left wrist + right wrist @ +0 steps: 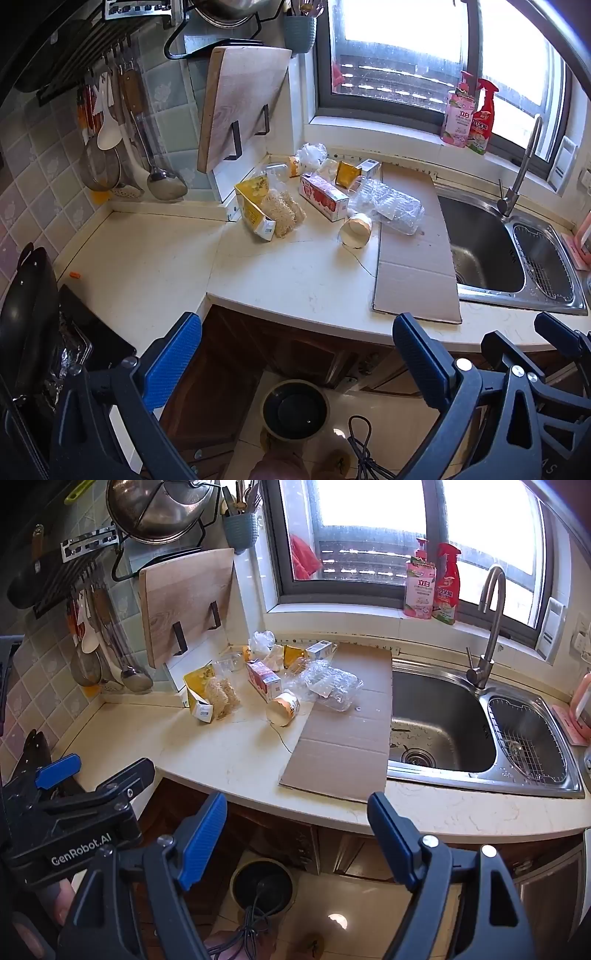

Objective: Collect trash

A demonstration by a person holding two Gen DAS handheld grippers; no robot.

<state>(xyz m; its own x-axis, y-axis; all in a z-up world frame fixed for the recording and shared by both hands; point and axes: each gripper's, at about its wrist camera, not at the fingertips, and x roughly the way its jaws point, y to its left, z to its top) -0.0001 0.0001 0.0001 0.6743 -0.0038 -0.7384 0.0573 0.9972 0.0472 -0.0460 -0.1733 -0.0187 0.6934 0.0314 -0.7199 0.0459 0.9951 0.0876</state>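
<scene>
Cardboard sheet (413,251): flat on counter (288,280), left of sink (480,251)
Trash pile (325,192): on counter at back corner, partly on the cardboard
Paper cup (355,229): on its side, at cardboard edge
Left gripper (295,354): jaws wide apart, empty, off counter edge
Right gripper (297,834): jaws wide apart, empty
Bin (295,408): on floor below

- Cutting board (242,107): upright in wall rack.
- Sink (439,720): steel, beside cardboard-free drainer basket (528,738).
- Faucet (489,627): curved.
- Two bottles (432,583): on windowsill.
- Ladles (147,155): hanging.
</scene>
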